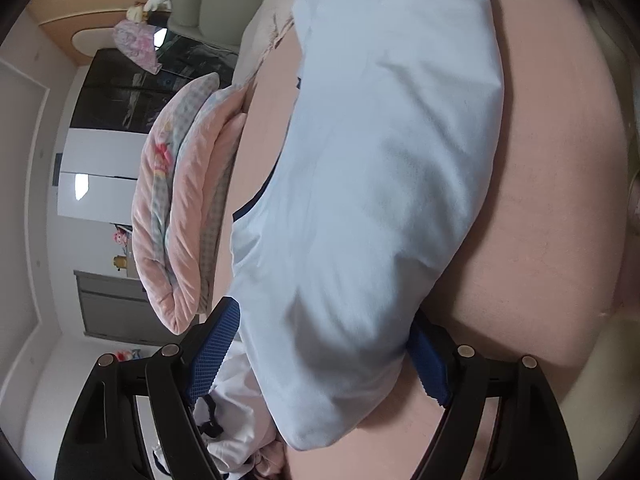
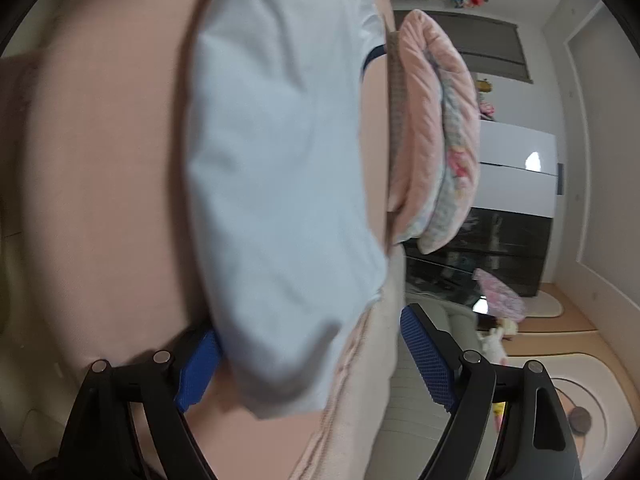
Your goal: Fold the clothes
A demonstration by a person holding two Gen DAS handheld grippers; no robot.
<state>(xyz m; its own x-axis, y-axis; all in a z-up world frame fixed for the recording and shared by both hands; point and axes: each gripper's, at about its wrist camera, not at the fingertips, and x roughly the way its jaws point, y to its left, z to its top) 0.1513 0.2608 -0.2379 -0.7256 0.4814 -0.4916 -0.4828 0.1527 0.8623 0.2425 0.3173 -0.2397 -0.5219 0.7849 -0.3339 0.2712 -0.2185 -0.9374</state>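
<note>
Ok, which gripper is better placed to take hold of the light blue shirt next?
Probably the left gripper: its open blue fingers straddle the light blue shirt. The right gripper, also open, has only the shirt's blurred corner between its fingers.

**Both grippers spread wide**

The left gripper has its blue-padded fingers far apart, black linkages splayed. The right gripper looks equally wide, though blur softens its left pad.
</note>
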